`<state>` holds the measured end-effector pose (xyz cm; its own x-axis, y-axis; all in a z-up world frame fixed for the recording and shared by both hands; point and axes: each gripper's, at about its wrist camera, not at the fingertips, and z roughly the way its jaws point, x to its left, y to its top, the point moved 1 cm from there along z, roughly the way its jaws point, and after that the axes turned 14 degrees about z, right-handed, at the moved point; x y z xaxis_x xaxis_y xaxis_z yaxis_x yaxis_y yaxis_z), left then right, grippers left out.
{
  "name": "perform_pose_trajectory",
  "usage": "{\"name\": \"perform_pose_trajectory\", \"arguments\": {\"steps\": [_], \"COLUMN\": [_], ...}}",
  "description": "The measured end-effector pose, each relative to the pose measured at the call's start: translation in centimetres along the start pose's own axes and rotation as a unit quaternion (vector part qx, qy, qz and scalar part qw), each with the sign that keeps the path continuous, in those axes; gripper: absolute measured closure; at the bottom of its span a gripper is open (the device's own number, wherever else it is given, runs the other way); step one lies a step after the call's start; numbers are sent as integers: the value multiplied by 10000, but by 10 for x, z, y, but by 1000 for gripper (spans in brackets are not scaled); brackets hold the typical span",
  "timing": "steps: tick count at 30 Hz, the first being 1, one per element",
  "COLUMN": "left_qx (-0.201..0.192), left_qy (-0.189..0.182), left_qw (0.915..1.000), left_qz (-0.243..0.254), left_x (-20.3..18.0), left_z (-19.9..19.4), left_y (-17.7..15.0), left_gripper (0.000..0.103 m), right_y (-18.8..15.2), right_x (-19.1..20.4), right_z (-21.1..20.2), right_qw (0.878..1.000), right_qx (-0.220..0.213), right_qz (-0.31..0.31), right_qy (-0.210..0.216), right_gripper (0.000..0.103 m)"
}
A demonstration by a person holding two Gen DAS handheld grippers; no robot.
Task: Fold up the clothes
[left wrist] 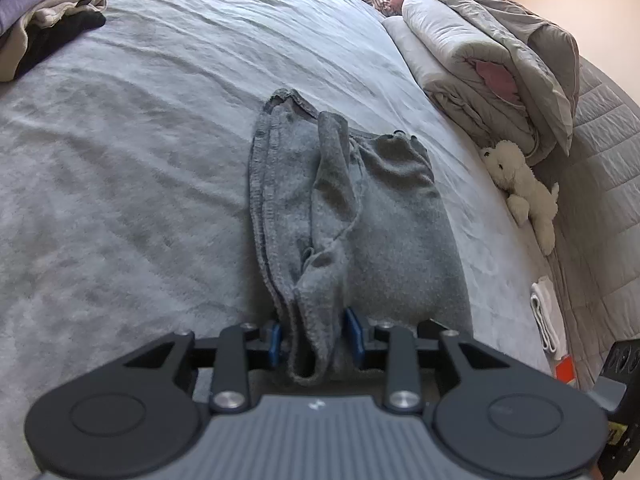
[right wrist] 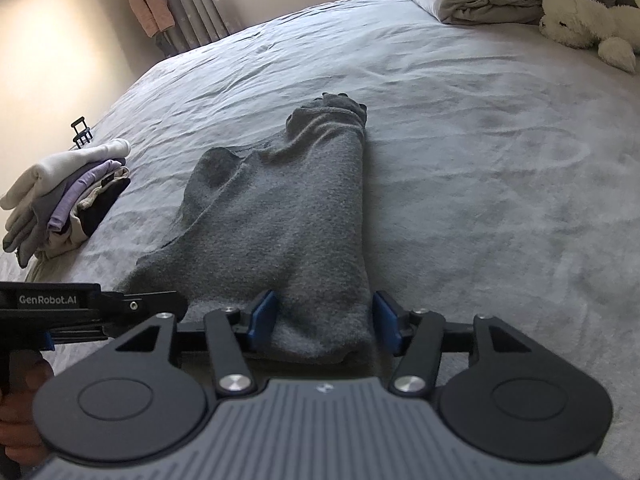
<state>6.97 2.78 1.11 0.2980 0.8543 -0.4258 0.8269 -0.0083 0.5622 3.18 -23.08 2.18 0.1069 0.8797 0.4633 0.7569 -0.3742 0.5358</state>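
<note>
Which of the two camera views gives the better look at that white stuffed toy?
The left wrist view: the white stuffed toy lies whole at the bed's edge, below the folded duvet. The right wrist view catches the toy in its top corner, partly cut off.

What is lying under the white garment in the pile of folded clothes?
Under the white garment the pile shows grey, lilac, beige and black layers, resting on the bed. Only their edges show; what each piece is stays hidden.
</note>
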Motion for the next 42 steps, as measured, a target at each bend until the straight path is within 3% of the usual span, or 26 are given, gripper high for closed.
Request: {"name": "perform_pose_trajectory", "arguments": {"steps": [4, 8, 17, 20, 22, 30, 37, 42], "left_qx": [-24, -11, 92, 86, 93, 199, 161, 184], "left_qy": [69, 49, -145, -56, 53, -35, 143, 42], "left_qw": [9999, 9999, 9998, 9998, 9996, 9997, 9998, 9998], "left_qz": [110, 127, 35, 156, 271, -121, 54, -34], "left_x": [-2, -2, 5, 2, 0, 13, 6, 10], "left_z": [-1, -1, 1, 0, -2, -6, -8, -4], "left_y": [0, 1, 3, 4, 5, 7, 6, 4], "left_gripper": [75, 78, 66, 68, 74, 75, 75, 73], "right_y": [0, 0, 4, 4, 5, 5, 1, -3], "right_x": [1, 3, -4, -4, -4, 1, 7, 11], "right_z": [0, -2, 0, -1, -1, -5, -6, -6], "right_qw": [10000, 9999, 9991, 9993, 9993, 9999, 9996, 9986], "right_qx": [-27, -67, 29, 13, 0, -108, -217, -313], "right_qz": [46, 61, 362, 354, 352, 133, -98, -375], "right_qy": [48, 94, 237, 151, 88, -7, -126, -220], "right_gripper": [43, 50, 50, 65, 67, 73, 73, 73]}}
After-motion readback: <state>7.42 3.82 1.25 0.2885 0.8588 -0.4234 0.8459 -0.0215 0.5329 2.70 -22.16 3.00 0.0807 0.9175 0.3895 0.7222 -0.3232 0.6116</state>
